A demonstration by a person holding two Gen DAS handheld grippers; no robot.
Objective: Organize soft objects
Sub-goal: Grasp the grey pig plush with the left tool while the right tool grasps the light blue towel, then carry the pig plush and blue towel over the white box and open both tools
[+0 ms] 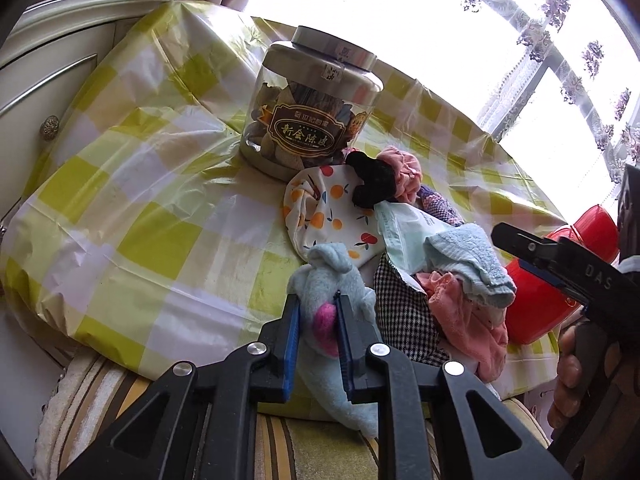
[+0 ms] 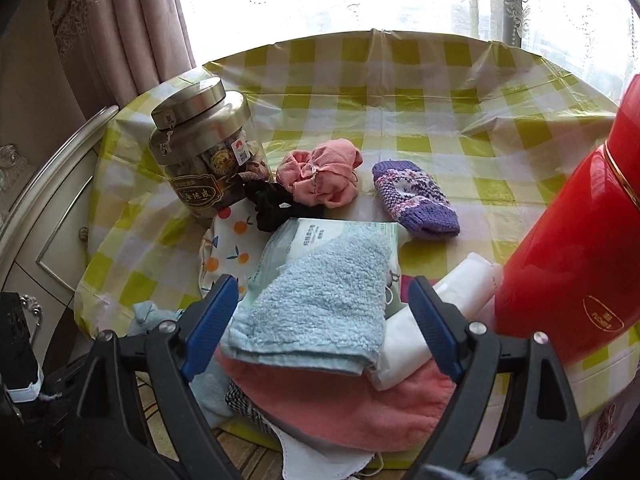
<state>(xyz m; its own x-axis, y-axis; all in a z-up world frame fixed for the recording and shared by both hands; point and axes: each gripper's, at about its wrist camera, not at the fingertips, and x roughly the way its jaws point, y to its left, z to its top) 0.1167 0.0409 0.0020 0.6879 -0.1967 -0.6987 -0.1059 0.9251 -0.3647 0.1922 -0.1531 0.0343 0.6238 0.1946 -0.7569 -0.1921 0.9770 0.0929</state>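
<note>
2 close wrist views across the checked tablecloth [image 1: 120,208] toward the window, sharing the jar [image 2: 200,152].

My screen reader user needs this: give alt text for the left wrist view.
The left gripper is shut on a pale blue plush toy at the edge of a yellow-checked table. Beyond it lie piled cloths, a lidded jar and a red container.

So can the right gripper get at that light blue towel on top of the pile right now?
Probably yes: the right gripper is open, the blue towel lies topmost between its fingers, uncovered.
</note>
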